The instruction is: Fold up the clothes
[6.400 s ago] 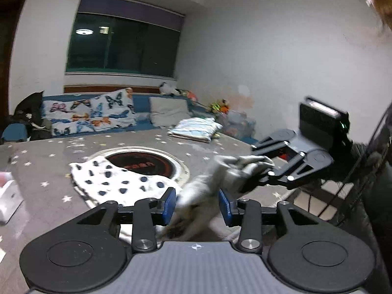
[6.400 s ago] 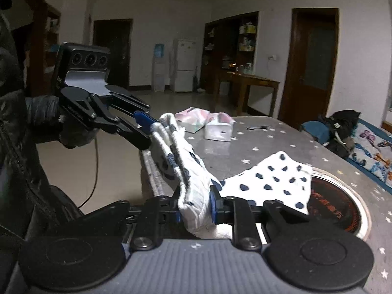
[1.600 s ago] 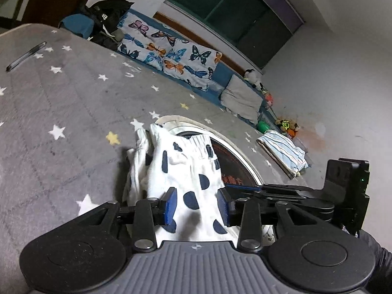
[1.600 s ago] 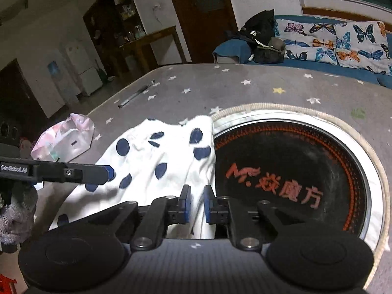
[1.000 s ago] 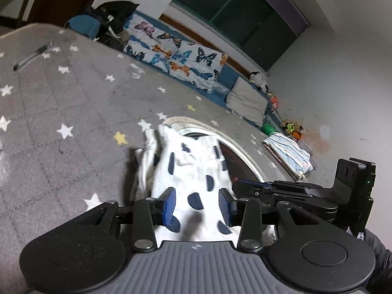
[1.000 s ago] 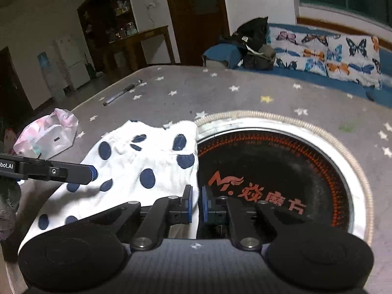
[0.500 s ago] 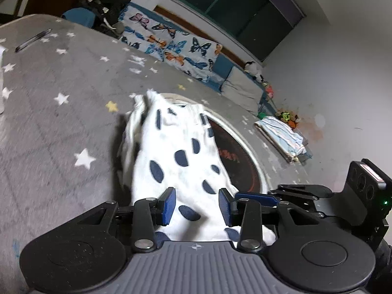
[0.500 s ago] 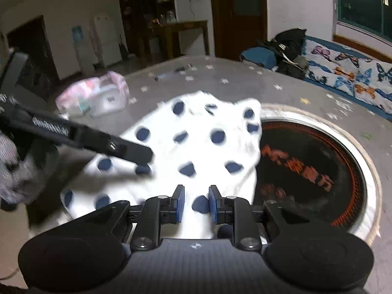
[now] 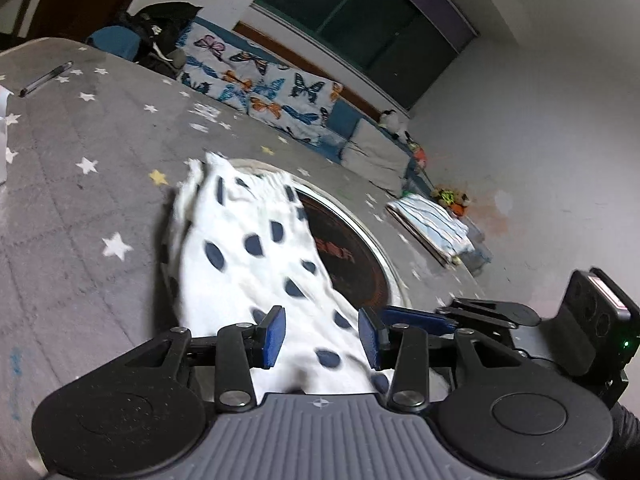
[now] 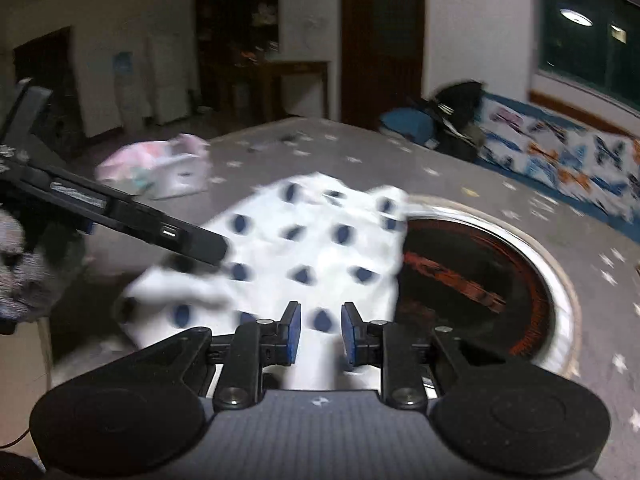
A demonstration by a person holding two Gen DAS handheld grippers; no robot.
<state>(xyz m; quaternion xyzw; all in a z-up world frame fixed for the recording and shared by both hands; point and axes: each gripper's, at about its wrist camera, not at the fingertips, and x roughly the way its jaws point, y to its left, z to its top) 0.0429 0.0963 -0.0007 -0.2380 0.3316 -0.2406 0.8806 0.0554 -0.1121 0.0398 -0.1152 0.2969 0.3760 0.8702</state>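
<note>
The blurred white cloth with dark blue dots (image 9: 240, 264) is seen between both pairs of parted fingers, its near edge hidden.

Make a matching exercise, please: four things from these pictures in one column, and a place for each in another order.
Things:
1. white dotted garment
2. dark pen
3. folded striped cloth
4. pink tissue pack

Places:
A. far table corner, near the wall
B. far table edge, near the door
C. partly over the round black plate
D. on the table beyond the left gripper

Pairs: 1-C, 2-B, 3-A, 4-D
</note>
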